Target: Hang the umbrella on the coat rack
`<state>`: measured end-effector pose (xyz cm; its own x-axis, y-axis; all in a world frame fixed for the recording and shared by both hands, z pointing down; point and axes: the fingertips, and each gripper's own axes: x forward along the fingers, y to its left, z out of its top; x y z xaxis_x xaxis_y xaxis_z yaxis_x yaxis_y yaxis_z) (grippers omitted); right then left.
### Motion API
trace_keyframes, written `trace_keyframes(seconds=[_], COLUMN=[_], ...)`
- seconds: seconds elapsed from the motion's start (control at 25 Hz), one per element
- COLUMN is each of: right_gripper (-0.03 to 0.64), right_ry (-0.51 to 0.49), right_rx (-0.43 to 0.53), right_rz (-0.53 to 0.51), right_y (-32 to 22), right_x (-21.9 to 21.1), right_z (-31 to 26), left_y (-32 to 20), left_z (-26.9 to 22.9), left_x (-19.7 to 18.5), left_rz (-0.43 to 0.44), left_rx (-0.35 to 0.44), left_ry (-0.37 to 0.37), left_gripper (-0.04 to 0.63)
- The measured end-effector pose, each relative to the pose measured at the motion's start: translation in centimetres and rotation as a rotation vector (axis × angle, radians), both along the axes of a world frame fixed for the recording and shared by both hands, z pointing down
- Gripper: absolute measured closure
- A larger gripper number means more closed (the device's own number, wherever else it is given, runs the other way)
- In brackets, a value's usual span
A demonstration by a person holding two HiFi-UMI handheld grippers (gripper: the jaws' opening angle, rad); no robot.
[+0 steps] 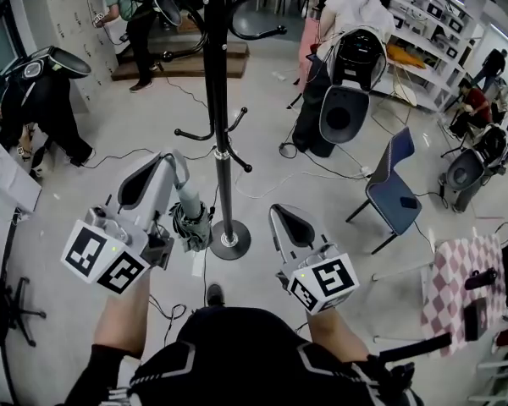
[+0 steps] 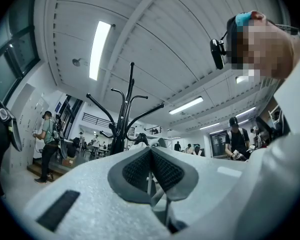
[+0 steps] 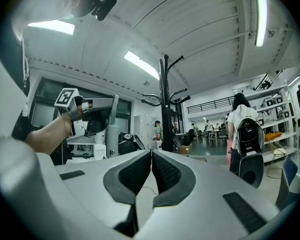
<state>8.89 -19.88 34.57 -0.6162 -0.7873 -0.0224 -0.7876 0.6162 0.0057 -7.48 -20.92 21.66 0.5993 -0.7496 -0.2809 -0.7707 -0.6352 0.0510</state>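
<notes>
My left gripper (image 1: 176, 161) (image 2: 151, 151) is shut on the thin wrist strap (image 2: 149, 182) of a folded grey-green umbrella (image 1: 191, 225). The umbrella hangs handle-up just left of the black coat rack (image 1: 218, 100), close to its round base (image 1: 230, 240). Low hooks (image 1: 205, 134) stick out of the pole a little above the umbrella. In the right gripper view the umbrella's grey handle (image 3: 112, 140) dangles under the left gripper (image 3: 90, 111), with the coat rack (image 3: 165, 109) behind. My right gripper (image 1: 281, 213) (image 3: 151, 154) is shut and empty, right of the base. The rack (image 2: 124, 119) rises ahead in the left gripper view.
Cables (image 1: 262, 180) trail across the floor around the rack. A blue chair (image 1: 394, 189) and a checkered table (image 1: 466, 277) stand to the right. A person with a black backpack (image 1: 356, 53) is behind the rack; other people stand at the left.
</notes>
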Motion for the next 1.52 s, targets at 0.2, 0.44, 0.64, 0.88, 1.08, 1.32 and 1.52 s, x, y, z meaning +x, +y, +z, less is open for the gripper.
trace_keyframes(seconds=[0.2, 0.44, 0.64, 0.88, 1.08, 1.32, 1.52], right_gripper=[0.606, 0.606, 0.606, 0.606, 0.606, 0.606, 0.606], right_ry=[-0.005, -0.026, -0.042, -0.046, -0.07, -0.113, -0.12], right_rx=[0.006, 0.003, 0.01, 0.021, 0.003, -0.019, -0.023], right_rz=[0.025, 0.062, 0.083, 0.082, 0.126, 0.138, 0.142], right_y=[-2.2, -5.1, -6.4, -7.9, -9.1, -10.3, -11.0], right_x=[-0.8, -2.0, -2.4, -3.6, -2.6, -2.3, -1.9], right_z=[0.1, -0.4, -0.5, -0.7, -0.2, 0.0, 0.2], left_y=[-3.1, -6.5, -8.2, -10.8, -12.4, -13.9, -13.9], left_z=[-0.9, -3.2, -4.6, -6.1, -6.2, -6.6, -6.9], left_x=[-0.5, -1.9, -2.2, -2.4, -2.6, -3.2, -3.0], left_rz=[0.025, 0.043, 0.065, 0.08, 0.079, 0.074, 0.081], left_rx=[0.02, 0.047, 0.078, 0.093, 0.083, 0.088, 0.098], left_ry=[-0.037, -0.051, -0.08, -0.09, -0.086, -0.084, -0.114], left_gripper=[0.586, 0.586, 0.586, 0.586, 0.586, 0.586, 0.586])
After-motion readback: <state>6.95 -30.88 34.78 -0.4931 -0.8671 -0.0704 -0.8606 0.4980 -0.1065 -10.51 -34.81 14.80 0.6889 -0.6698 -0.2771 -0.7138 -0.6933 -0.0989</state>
